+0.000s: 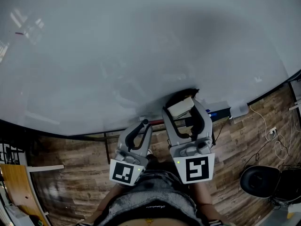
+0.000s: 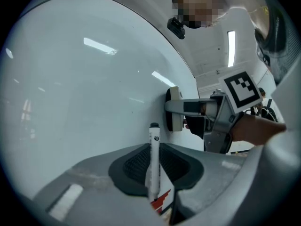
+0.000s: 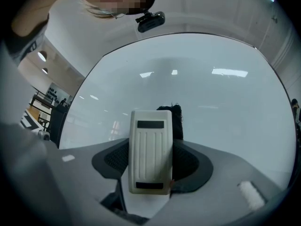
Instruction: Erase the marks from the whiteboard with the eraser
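Pressure ought to be even and flat, I judge, since the right gripper (image 1: 182, 108) is clamped on the eraser (image 3: 150, 157), pressed to the whiteboard (image 1: 117, 46) by its near edge, while the left gripper (image 1: 144, 125), just left, pinches 1 marker (image 2: 154, 154).

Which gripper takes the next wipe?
Right: the right gripper is shut on the eraser, up at the whiteboard; the left gripper only holds a marker.
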### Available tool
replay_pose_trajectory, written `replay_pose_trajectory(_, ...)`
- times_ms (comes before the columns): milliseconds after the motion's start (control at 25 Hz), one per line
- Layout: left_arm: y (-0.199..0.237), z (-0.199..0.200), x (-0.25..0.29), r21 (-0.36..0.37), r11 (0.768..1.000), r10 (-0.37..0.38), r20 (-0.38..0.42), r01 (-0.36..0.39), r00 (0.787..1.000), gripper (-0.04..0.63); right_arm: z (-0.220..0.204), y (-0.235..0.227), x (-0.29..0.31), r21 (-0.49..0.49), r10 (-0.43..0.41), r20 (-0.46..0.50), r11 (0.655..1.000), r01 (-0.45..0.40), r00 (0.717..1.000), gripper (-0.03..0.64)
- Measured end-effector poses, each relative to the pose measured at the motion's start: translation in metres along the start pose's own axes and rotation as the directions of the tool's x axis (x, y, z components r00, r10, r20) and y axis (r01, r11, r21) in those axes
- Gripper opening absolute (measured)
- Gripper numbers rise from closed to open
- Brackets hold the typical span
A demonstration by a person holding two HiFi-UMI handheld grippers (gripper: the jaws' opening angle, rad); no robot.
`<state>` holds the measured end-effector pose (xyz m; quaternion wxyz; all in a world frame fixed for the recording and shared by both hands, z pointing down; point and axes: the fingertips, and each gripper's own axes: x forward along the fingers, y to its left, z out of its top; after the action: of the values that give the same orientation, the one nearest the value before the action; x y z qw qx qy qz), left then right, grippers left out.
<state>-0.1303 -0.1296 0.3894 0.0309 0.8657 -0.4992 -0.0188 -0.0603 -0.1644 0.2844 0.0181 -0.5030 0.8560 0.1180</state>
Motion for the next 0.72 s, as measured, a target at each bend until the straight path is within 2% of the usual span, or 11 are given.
replay_pose_trajectory(240,0.009,-0.004,-0.008,-0.004,1.000,-0.009,-0.010,0.009,1.000,0.075,-0.014,0.014,0.003,-0.001,-0.016,-0.006,1.000,0.016,1.000,0.258)
replay_pose_trajectory(520,0.015,-0.006,-0.015,-0.003,1.000,-0.003,-0.020,0.003,1.000,0.075,-0.071,0.048,0.000,0.014,0.048,-0.175,0.999,-0.046,0.983,0.258)
replay_pose_trajectory(720,0.019,-0.007,-0.020,-0.007,1.000,0.007,-0.022,-0.007,1.000,0.075,-0.070,0.051,0.004,0.040,0.048,-0.181,0.998,-0.041,0.982,0.258)
